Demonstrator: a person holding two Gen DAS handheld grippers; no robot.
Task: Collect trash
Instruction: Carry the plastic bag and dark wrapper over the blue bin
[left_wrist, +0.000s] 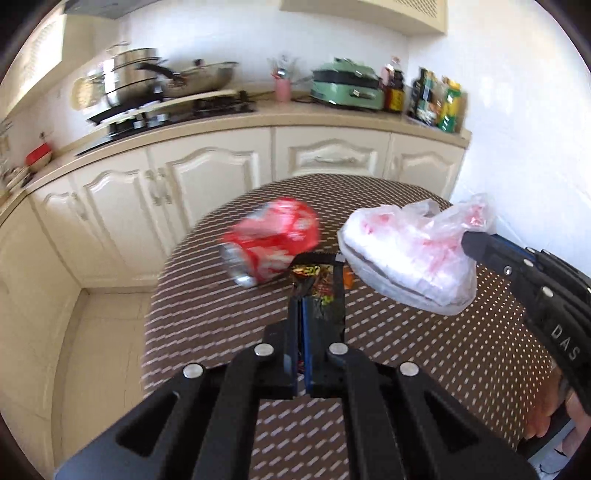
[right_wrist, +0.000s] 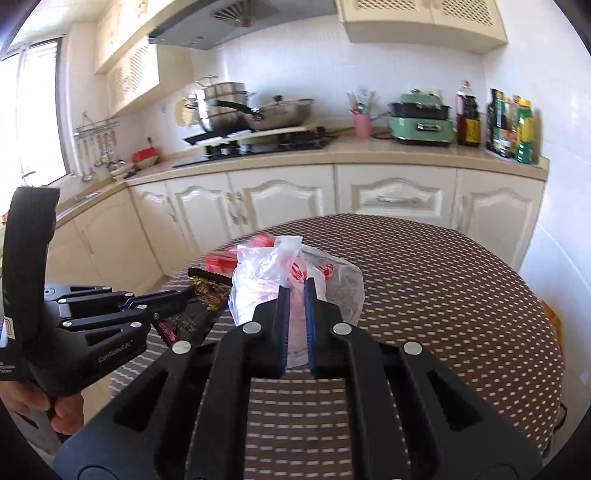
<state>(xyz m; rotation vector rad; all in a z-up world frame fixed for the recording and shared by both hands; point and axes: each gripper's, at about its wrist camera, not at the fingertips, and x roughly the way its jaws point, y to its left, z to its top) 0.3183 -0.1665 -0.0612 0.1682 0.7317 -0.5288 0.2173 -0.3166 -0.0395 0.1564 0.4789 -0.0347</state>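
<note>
Brown dotted tablecloth (left_wrist: 461, 350) covers the round table; left gripper (left_wrist: 318, 291) pinches a dark printed snack wrapper (left_wrist: 314, 280); right gripper (right_wrist: 295, 291) clamps a thin white-and-red plastic bag (right_wrist: 266, 277); beyond, a crushed red can (left_wrist: 273, 240) (blurred); behind, cream cabinets (left_wrist: 207, 177).

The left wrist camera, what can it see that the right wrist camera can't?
Only the left wrist view shows the whole crushed red can; in the right wrist view the bag hides most of it.

Only the right wrist view shows the range hood, the hanging utensils and the window at the far left.

Both show the plastic bag pinched by the right hand-held gripper, the snack wrapper pinched by the left hand-held gripper, the dotted brown table, the pots on the stove and the green cooker.
</note>
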